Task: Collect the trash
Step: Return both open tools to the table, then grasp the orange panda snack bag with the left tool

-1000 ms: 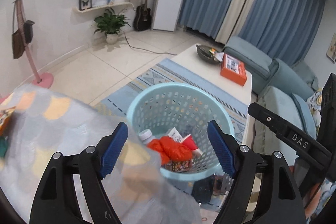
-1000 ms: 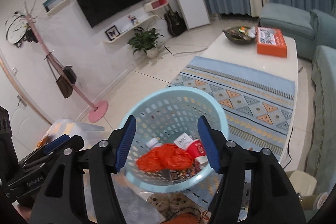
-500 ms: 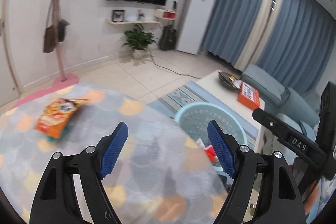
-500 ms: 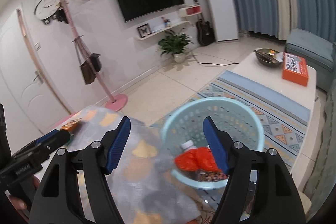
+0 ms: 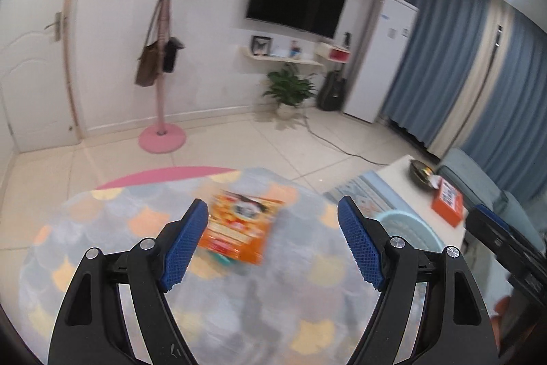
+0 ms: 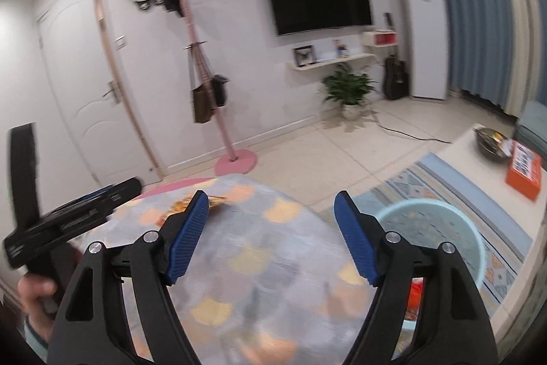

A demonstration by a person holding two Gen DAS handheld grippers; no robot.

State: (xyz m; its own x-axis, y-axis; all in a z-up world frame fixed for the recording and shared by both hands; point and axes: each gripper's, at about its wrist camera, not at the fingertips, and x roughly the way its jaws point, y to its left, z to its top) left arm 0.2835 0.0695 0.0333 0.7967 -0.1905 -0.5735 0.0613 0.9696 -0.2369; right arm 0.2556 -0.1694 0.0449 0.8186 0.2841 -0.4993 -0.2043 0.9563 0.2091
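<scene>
Evidently both grippers hung empty over the round tabletop point(image 5: 102, 262) with its grey-and-orange scale cloth. The left gripper point(image 5: 273, 248) stood with its blue pads far apart, nothing between them and nothing touching them. Beyond its fingers, toward 12 o'clock and a little to the left of centre, an orange snack packet point(image 5: 241, 228) lay flat on the cloth, blurred. The right gripper point(image 6: 270, 238) also gaped wide; its jaws had just been opening, and no thing sat between them. From the right wrist view only a strip of the same packet showed at about 11 o'clock, past the left pad. The pale blue basket point(image 6: 427, 221) stood on the floor off the tabletop's edge at about 3 o'clock, with red-orange trash point(image 6: 415, 291) inside it. At 9 o'clock in that view a hand point(image 6: 34, 293) gripped the black handle of the other tool.
</scene>
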